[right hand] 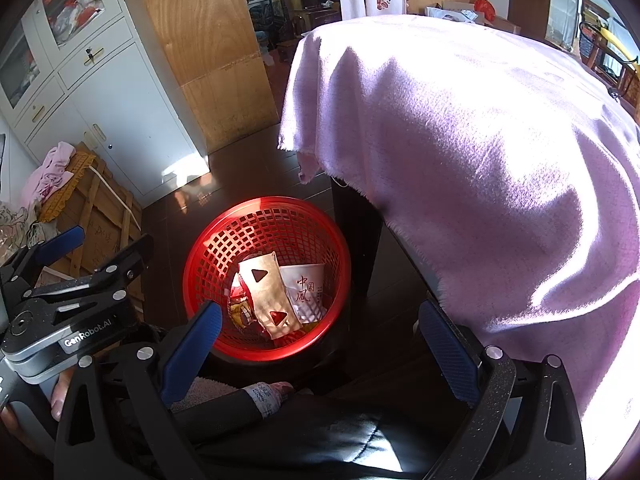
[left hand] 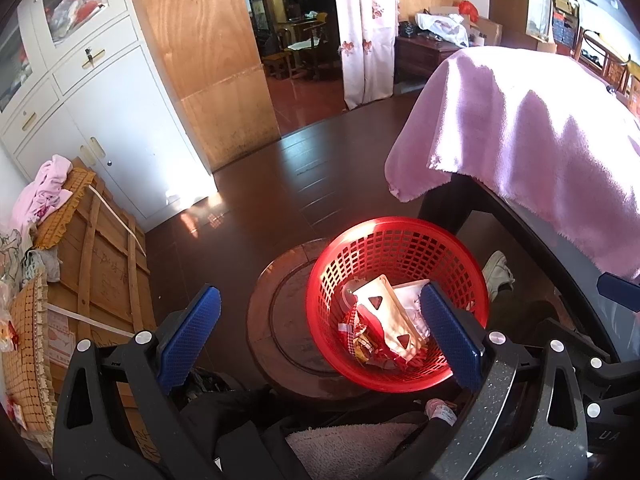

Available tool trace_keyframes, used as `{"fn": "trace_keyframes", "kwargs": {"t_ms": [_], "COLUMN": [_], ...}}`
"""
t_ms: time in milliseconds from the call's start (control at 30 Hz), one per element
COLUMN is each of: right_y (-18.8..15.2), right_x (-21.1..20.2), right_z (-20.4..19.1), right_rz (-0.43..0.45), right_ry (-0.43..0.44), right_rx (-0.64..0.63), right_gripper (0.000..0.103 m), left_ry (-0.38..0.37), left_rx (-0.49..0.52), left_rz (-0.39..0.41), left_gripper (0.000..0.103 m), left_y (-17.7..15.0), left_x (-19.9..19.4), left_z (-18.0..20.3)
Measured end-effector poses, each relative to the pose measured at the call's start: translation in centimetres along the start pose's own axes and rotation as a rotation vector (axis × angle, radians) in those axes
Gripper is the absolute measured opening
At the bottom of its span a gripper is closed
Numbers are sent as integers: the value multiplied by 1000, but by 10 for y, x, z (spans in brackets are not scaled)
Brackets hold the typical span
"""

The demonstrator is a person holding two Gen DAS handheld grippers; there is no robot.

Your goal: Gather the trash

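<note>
Left wrist view looks down on the red basket (left hand: pixel 396 304), set on a round wooden stool (left hand: pixel 280 320) beside the table under its pink cloth (left hand: pixel 520 140), presumably so trash can be dropped in from above. Wrappers (left hand: pixel 390 320) lie in its bottom. The left gripper (left hand: pixel 320 336) hovers over it, fingers wide apart and empty. The right gripper (right hand: pixel 320 344), equally spread, holds nothing; the basket sits ahead, toward its left finger.
</note>
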State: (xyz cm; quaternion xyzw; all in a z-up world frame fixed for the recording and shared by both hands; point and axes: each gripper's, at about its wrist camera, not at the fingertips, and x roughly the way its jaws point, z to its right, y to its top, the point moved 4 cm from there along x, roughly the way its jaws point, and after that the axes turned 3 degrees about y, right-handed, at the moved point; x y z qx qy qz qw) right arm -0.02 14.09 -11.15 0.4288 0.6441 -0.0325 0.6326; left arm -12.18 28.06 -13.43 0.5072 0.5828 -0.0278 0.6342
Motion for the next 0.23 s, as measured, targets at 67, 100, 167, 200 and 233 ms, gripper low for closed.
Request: {"fn": "trace_keyframes", "kwargs": {"t_ms": [67, 100, 167, 200, 233], "right_y": [0, 0, 0, 0, 0], "right_x": [0, 0, -1, -1, -2], "right_z": [0, 0, 0, -1, -2], "right_rz": [-1, 0, 0, 1, 1], "right_ry": [1, 1, 1, 0, 0], "right_rx": [1, 0, 1, 1, 2], "right_gripper": [97, 97, 97, 97, 97], "left_ry": [6, 5, 1, 0, -1], "left_rx": [7, 12, 10, 8, 5], "left_rz": [0, 0, -2, -4, -5], "left_gripper": [96, 96, 96, 96, 96], "left_y": [-2, -2, -2, -2, -3], "left_x": [-1, 0, -1, 0, -1], "left_z": [2, 3, 3, 2, 1]}}
